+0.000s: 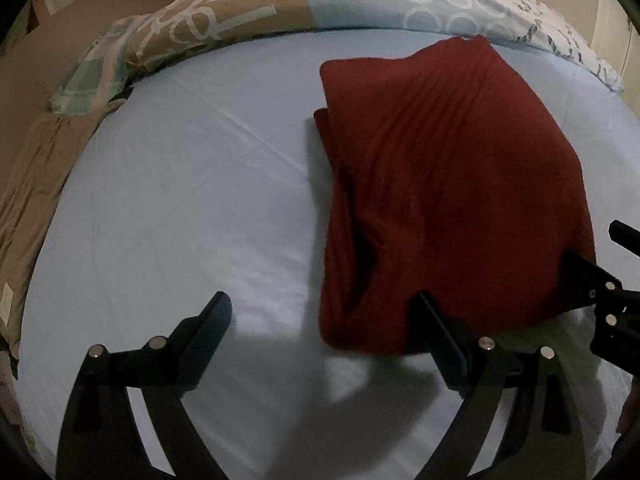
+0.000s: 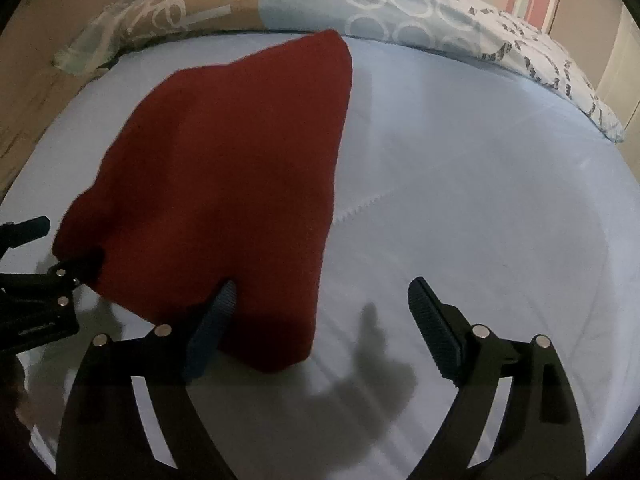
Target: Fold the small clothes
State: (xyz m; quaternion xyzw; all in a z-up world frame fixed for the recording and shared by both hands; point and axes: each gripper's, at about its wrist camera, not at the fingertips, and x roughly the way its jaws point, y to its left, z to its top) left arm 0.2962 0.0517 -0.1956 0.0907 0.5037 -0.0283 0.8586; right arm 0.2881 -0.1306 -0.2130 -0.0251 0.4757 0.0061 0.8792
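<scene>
A dark red garment [image 1: 440, 200] lies folded on the pale blue bed sheet [image 1: 180, 200], with its near edge lifted off the sheet. My left gripper [image 1: 324, 316] is open; its right finger [image 1: 436, 328] touches the garment's near edge. My right gripper [image 2: 320, 304] is open; its left finger [image 2: 216, 316] lies against the garment [image 2: 232, 168]. Each gripper's tip shows at the edge of the other's view, under the cloth.
Patterned tan and blue pillows [image 1: 280, 4] line the far edge of the bed. A tan blanket [image 1: 28, 184] lies along the left side. A striped wall stands behind. Bare sheet [image 2: 480, 200] stretches to the right of the garment.
</scene>
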